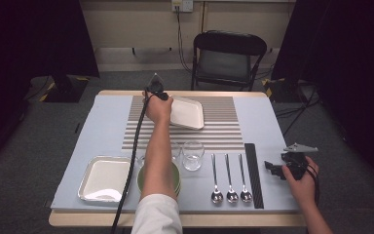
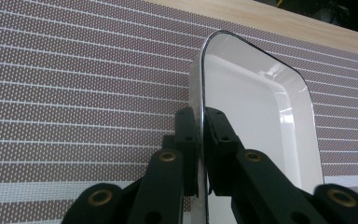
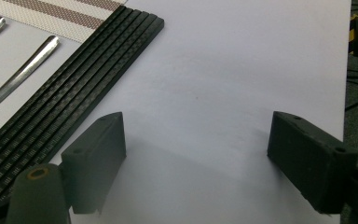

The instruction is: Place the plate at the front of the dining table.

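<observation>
Over the striped mat point(image 1: 224, 127) at the far middle of the table point(image 1: 260, 114), the left gripper point(image 2: 201, 135) is clamped on the rim of a white tray point(image 1: 187, 111). Its jaws pinch the tray's near edge, and the tray stands tilted above the mat, one side raised. At the table's right edge the right gripper point(image 3: 196, 154) rests with its jaws spread wide over bare blue surface, grasping nothing. Just beside it lies a black strip point(image 3: 70, 100), then three spoons point(image 1: 230, 178). A glass point(image 1: 193, 155), green bowls point(image 1: 175, 178) and a second tray point(image 1: 102, 178) sit along the near side.
</observation>
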Motion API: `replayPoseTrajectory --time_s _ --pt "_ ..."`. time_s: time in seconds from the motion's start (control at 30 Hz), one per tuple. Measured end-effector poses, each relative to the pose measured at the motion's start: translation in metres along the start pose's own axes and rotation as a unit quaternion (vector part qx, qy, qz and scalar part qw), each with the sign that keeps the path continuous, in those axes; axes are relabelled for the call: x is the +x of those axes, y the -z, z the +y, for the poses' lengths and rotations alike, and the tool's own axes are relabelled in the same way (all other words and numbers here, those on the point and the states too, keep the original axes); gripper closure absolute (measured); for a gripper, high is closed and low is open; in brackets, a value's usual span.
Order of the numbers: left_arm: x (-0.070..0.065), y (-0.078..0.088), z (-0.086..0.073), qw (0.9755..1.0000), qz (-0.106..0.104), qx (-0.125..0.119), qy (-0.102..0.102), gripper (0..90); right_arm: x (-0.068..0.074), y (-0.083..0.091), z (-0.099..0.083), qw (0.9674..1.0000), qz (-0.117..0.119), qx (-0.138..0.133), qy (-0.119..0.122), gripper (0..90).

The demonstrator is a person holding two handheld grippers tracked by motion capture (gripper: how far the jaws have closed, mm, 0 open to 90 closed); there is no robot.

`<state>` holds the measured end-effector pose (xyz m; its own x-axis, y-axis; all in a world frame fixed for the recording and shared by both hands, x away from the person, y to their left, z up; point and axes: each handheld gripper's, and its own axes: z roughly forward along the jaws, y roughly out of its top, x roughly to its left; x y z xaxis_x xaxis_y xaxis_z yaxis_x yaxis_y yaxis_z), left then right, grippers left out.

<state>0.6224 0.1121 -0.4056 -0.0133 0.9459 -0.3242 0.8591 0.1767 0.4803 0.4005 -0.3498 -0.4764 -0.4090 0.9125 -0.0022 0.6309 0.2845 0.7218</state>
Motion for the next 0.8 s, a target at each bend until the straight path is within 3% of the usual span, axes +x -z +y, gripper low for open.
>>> replayPoseTrajectory --time_s 0.8 --pt "0.0013 -0.0070 -0.0021 0.9995 0.022 0.010 -0.019 87.2 0.0000 0.0000 0.0000 1.0000 0.000 0.000 0.000 18.2"
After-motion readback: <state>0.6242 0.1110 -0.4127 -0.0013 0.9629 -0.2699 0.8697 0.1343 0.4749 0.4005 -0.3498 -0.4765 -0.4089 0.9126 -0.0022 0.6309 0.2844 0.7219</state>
